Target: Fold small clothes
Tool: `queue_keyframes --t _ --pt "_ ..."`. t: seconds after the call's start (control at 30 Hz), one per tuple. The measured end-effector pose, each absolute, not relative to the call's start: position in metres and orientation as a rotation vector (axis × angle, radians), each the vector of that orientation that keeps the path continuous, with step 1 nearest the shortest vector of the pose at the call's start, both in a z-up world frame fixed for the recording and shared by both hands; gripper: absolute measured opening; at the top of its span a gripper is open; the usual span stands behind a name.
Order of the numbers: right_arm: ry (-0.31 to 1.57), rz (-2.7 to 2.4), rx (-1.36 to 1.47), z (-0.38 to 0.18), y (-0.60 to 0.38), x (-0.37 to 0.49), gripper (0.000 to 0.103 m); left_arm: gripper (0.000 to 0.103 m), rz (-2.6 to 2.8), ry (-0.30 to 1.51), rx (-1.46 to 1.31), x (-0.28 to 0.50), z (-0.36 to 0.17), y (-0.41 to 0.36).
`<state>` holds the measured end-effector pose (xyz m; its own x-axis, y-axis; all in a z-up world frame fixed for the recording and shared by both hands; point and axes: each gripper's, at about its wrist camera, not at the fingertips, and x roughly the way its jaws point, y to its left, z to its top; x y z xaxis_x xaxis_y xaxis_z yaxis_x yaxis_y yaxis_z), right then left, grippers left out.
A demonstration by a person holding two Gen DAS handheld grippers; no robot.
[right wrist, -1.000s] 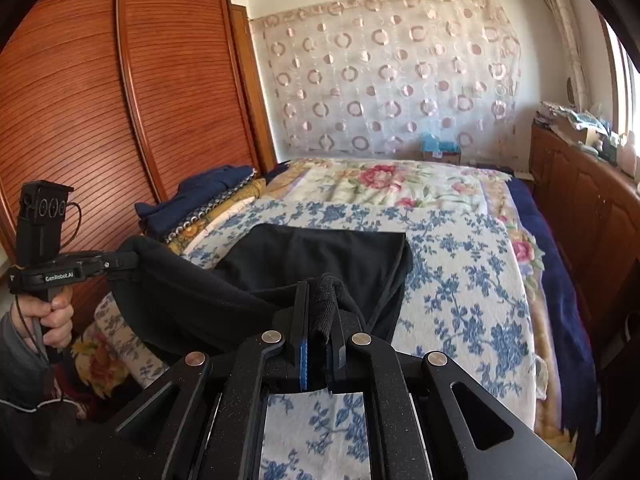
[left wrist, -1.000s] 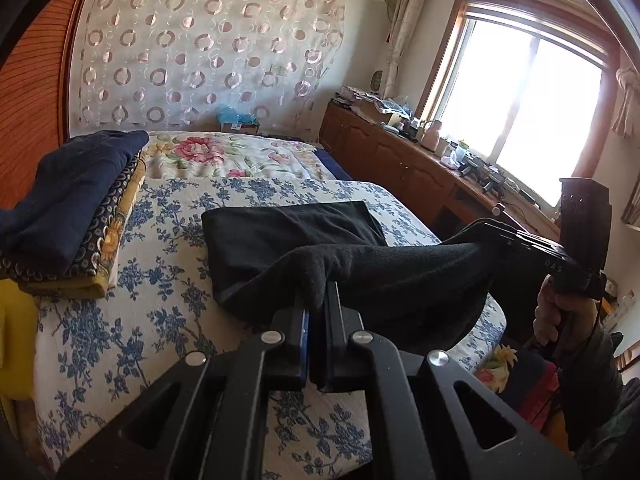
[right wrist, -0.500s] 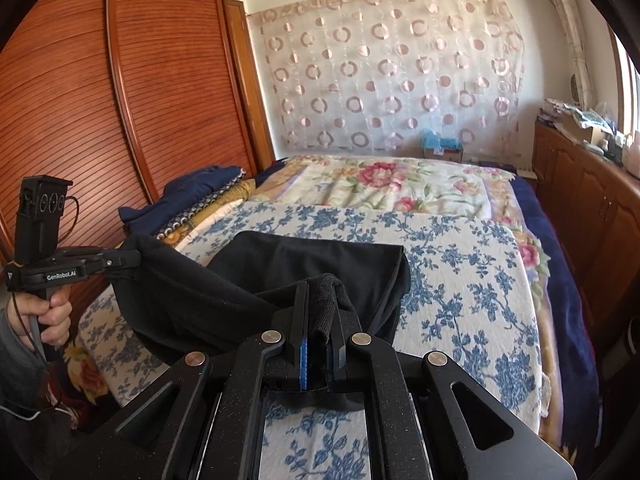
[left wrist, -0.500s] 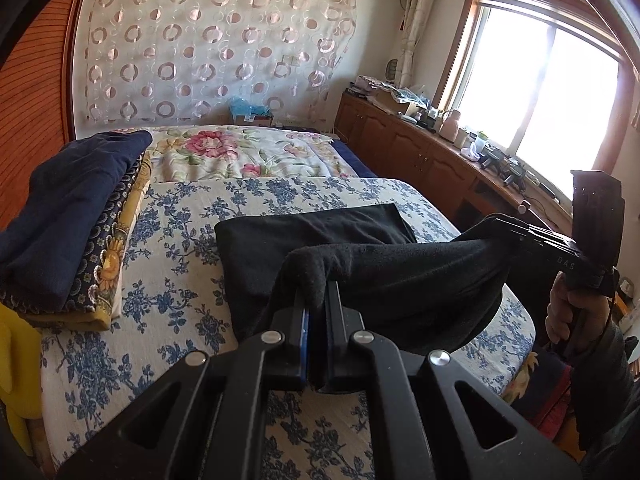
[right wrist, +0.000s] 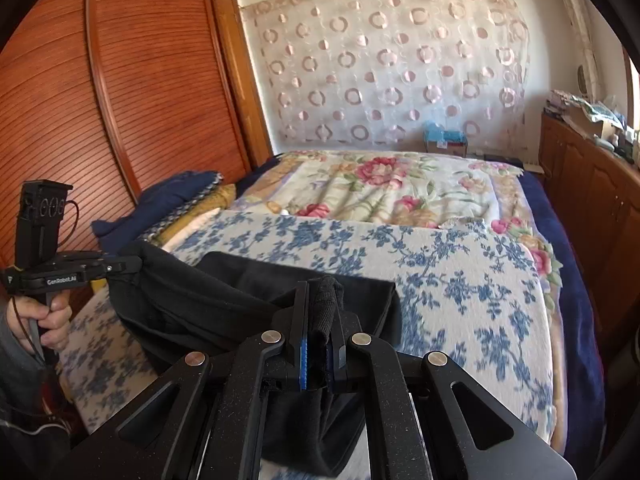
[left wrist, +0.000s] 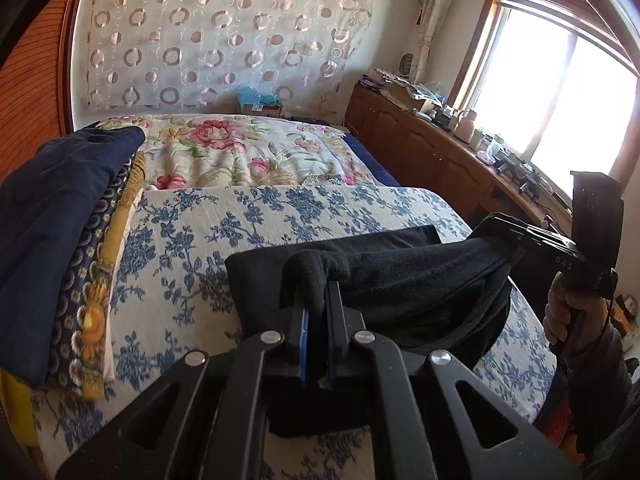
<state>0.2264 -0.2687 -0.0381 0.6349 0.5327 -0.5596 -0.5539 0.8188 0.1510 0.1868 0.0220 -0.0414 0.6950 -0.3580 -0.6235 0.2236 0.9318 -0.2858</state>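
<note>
In the left wrist view, a soft black fleece garment [left wrist: 400, 272] is lying partly on the blue-flowered white bedspread [left wrist: 192, 240] with its near edge being lifted, and the left gripper [left wrist: 316, 304] is clenching a bunched fold of it between nearly closed jaws while the right gripper [left wrist: 500, 228] is pinching the other corner. In the right wrist view, the same matte, thick garment [right wrist: 224, 296] is sagging between the two tools, the right gripper [right wrist: 320, 316] is gripping a ribbed hem tightly, and the left gripper [right wrist: 120, 266] is holding its end clamped.
</note>
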Motion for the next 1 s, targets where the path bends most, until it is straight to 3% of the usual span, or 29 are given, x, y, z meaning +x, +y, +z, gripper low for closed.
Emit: queue_keyframes --t 0.3,0.4,0.47,0.63,0.7,0.77,0.8,1.0 --pt "0.686 0.590 -0.041 -0.065 -0.262 0.275 0.003 0.006 -0.339 0.750 -0.223 0.223 -0.052 0.031" --pt "0.711 0.586 -0.039 -0.075 -0.262 0.283 0.003 0.015 -0.335 0.739 -0.222 0.225 -0.051 0.036" --pt "0.725 0.585 -0.036 -0.080 -0.261 0.288 0.003 0.031 -0.338 0.730 -0.221 0.225 -0.049 0.039" --pt "0.727 0.580 -0.024 -0.079 -0.260 0.292 0.006 0.044 -0.360 0.737 -0.218 0.216 -0.049 0.043" --pt "0.717 0.548 -0.051 -0.075 -0.260 0.290 0.014 0.045 -0.346 0.743 -0.212 0.210 -0.051 0.044" --pt "0.692 0.506 -0.060 -0.068 -0.265 0.287 0.038 0.045 -0.346 0.749 -0.212 0.205 -0.054 0.044" --pt "0.684 0.497 -0.052 -0.065 -0.269 0.287 0.041 0.045 -0.353 0.754 -0.215 0.202 -0.055 0.045" --pt "0.653 0.494 -0.056 -0.050 -0.292 0.271 0.043 0.045 -0.379 0.801 -0.217 0.203 -0.066 0.038"
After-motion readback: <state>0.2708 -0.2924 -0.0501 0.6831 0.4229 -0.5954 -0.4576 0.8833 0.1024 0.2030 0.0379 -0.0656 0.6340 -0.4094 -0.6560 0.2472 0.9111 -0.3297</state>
